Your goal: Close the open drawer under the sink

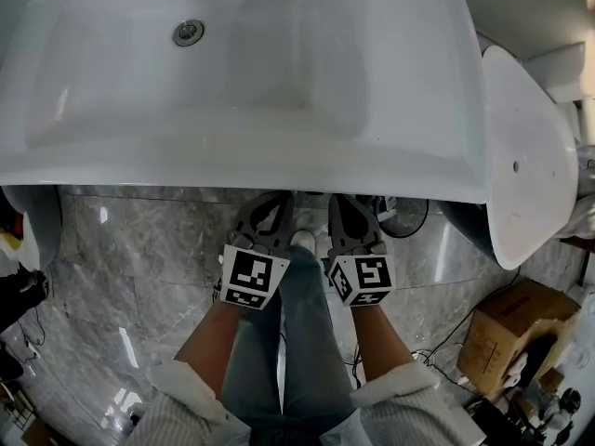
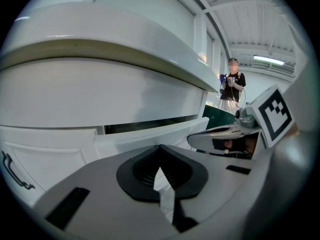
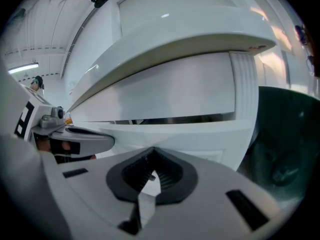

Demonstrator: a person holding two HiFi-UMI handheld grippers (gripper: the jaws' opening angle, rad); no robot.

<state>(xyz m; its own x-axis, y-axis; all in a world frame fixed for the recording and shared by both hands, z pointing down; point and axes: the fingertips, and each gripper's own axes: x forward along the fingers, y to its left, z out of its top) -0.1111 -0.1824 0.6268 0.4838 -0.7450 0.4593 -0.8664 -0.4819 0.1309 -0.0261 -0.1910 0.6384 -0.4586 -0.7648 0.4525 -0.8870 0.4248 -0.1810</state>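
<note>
The white sink [image 1: 279,72] overhangs the cabinet, hiding the drawer from the head view. Both grippers point under its front rim: left gripper [image 1: 264,201] and right gripper [image 1: 355,203], side by side, jaws together and holding nothing. In the left gripper view the white drawer front [image 2: 150,136] stands just beyond my left gripper [image 2: 160,147], with a dark gap [image 2: 145,125] above it showing it stands slightly out. The right gripper view shows the same drawer front [image 3: 200,134] and gap [image 3: 170,119] just past my right gripper [image 3: 153,149]. Whether the tips touch the front, I cannot tell.
A white toilet [image 1: 521,156] stands right of the sink, and a cardboard box [image 1: 516,333] with cables sits on the marble floor [image 1: 139,249]. A lower cabinet handle [image 2: 12,166] shows at left. A person [image 2: 232,86] stands far off.
</note>
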